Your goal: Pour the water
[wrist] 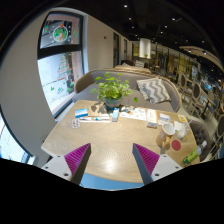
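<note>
A white cup point(168, 127) is seen near the bench's point(110, 145) right edge, well beyond the tongs point(112, 158), which are held spread and empty above the wood, with a potted plant point(113, 92) farther back.

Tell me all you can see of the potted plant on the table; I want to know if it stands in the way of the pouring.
The potted plant has broad green leaves spreading above a dark pot. It stands upright at the far edge of the light wooden table, well beyond the claw, whose fingers are open and hold nothing. Papers or small items lie close beside its base; whether they touch it cannot be told. A grey sofa sits behind it.
</note>
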`<state>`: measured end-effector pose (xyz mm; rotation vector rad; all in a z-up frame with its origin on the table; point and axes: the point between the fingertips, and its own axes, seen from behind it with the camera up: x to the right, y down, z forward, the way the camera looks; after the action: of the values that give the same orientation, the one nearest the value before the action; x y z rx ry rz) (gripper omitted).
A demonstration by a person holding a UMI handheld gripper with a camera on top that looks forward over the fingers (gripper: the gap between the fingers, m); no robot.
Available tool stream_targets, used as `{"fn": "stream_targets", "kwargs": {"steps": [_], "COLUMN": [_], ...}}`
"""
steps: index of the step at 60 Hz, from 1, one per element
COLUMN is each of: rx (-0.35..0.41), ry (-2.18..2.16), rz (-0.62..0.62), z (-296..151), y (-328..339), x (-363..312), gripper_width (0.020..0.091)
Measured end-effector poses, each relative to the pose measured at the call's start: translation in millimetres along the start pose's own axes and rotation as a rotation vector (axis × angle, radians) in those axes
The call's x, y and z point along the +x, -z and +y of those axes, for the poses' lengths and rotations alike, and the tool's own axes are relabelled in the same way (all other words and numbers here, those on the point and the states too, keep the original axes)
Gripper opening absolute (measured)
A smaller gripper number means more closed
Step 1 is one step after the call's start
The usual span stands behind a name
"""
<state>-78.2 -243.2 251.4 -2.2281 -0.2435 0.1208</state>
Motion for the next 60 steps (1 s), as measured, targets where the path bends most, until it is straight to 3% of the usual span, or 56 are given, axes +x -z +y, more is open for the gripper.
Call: {"fn": "stream_targets", "kwargs": {"steps": [10,21,50,60], "rx": [-0.02,-0.017,-0.04,-0.005], "ry": [-0.03,-0.059,-0.167,-0.162], "rz": [0.046,0.122,0.24,0.239], "z": [16,52,186,191], "y": [-2,-9,-24,-45], "x": [43,143,400,454], "gripper_width": [0.0854,0.0858,0.0853,0.0854]}}
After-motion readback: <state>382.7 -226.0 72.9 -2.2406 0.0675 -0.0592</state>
